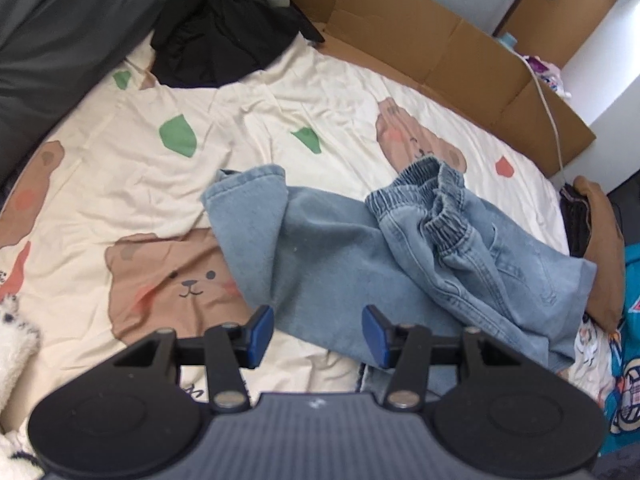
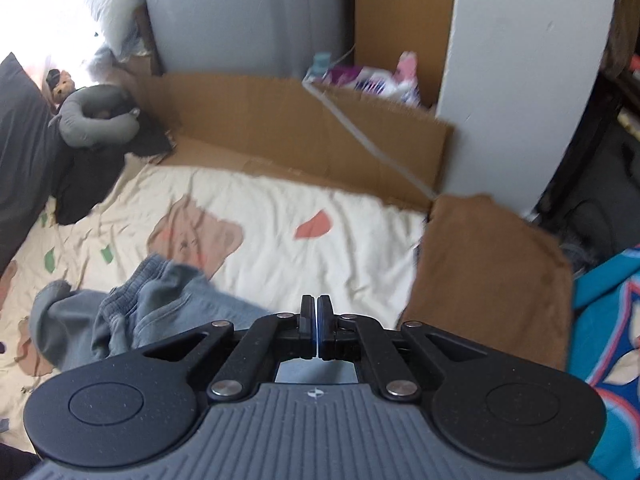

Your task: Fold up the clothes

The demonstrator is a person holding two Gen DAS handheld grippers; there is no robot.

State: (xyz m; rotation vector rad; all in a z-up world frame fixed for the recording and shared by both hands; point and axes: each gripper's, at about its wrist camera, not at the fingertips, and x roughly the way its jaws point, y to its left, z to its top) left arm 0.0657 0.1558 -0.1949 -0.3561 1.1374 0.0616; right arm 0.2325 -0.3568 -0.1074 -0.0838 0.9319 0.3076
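Note:
Light blue jeans [image 1: 360, 256] lie crumpled on the cream bedsheet [image 1: 120, 184], the elastic waistband [image 1: 424, 204] bunched on top and a leg hem at the left. My left gripper [image 1: 318, 332] hovers open just above the near edge of the jeans, nothing between its blue pads. In the right wrist view the jeans [image 2: 132, 316] sit to the lower left. My right gripper [image 2: 317, 320] is shut with its fingers pressed together and nothing visibly caught in them, above the sheet [image 2: 320, 256] to the right of the jeans.
A folded brown garment [image 2: 492, 276] lies at the bed's right edge. Black clothes [image 1: 224, 40] and a grey neck pillow [image 2: 96, 116] are piled at the far left. Flattened cardboard [image 2: 304, 136] lines the far side. A blue patterned cloth [image 2: 608, 320] sits at the right.

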